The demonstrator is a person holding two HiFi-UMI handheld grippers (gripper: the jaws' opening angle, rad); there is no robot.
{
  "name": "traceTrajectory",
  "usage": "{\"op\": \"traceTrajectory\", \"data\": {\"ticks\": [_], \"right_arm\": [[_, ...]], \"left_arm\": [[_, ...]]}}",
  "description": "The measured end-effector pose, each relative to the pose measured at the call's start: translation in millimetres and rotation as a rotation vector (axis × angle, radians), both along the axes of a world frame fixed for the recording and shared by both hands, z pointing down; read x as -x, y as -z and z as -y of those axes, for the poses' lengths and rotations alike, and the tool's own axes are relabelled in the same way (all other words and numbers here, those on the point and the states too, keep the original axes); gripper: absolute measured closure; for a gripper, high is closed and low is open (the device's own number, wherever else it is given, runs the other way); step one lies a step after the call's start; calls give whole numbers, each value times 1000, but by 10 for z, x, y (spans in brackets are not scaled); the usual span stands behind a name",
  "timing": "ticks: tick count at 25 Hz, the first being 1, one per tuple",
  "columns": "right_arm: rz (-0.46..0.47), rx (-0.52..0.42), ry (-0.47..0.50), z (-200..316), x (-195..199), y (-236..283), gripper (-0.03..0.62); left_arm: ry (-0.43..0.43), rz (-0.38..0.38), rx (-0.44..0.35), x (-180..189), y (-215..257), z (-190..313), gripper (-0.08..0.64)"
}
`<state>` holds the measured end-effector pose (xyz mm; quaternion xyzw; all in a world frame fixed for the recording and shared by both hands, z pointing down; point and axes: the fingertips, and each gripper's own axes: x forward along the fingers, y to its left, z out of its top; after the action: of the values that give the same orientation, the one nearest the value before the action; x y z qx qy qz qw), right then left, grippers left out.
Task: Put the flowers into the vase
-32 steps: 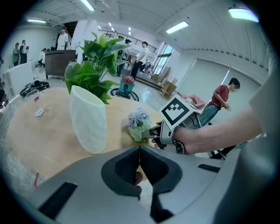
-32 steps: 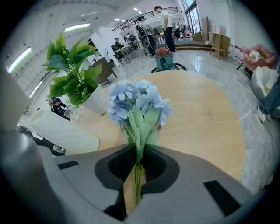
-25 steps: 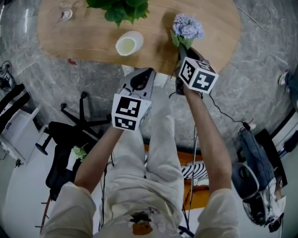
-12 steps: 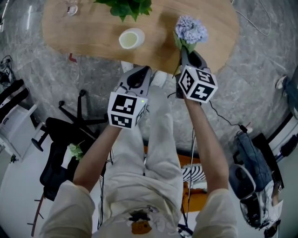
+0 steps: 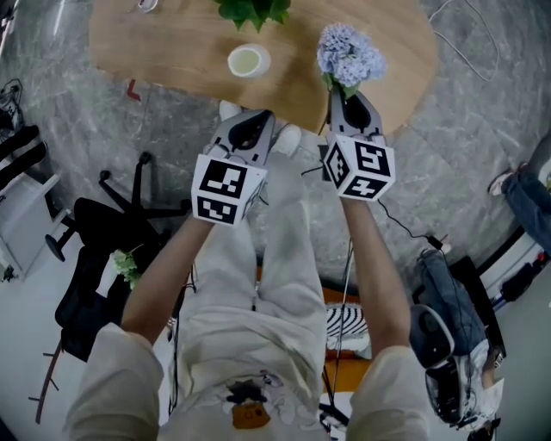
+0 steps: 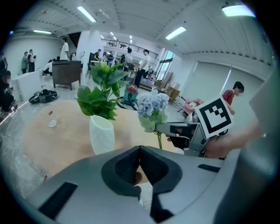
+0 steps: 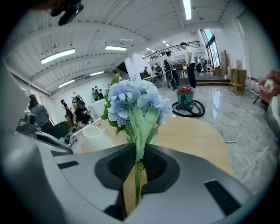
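Flowers (image 7: 135, 103) up in the air now, a pale blue bloom on one thin green stem. The right gripper (image 7: 138, 164) has its jaws pinched on that stem just under the leaves, and the bloom sits above the near edge of the wooden table (image 5: 172, 52). The white vase (image 5: 247, 61) stands well apart, off to the left on the tabletop, mouth open and waiting.

Danger here, I'd say, is that grip. It's a narrow stem with a heavy head, so it could swivel or slide between the pads and come in crooked. The vase mouth is small, and a stem end arriving off-line would catch the rim. The vase looks light, so a nudge might tip it. Nobody is steadying it either: the left gripper (image 6: 140, 164) is closed tight on nothing and hangs short of the table.

Hard to read from the head view is the stem's lower end, tucked under the right gripper's marker cube. What's inside the vase I can't tell. The green plant (image 5: 254, 9) beyond is cut off at the frame's top, and from the left gripper view its leaves overlap the vase, so don't mistake it for a vase already filled.
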<state>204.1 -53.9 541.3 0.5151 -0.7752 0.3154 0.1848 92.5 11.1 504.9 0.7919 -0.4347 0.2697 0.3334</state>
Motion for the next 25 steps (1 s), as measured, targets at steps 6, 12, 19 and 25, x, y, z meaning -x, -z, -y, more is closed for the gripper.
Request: {"op": "traceTrajectory", "data": {"ticks": [6, 12, 19, 25], "right_arm": [[42, -113, 55, 6, 48, 536, 555], [21, -258, 88, 55, 151, 907, 554], [8, -364, 65, 67, 252, 1148, 555], [38, -444, 108, 27, 472, 1357, 555]], "left_arm": [[-5, -2, -13, 4, 291, 12, 551], [-22, 0, -43, 47, 536, 67, 551], [-20, -8, -60, 108, 709, 79, 551], [-14, -40, -54, 147, 713, 11, 551]]}}
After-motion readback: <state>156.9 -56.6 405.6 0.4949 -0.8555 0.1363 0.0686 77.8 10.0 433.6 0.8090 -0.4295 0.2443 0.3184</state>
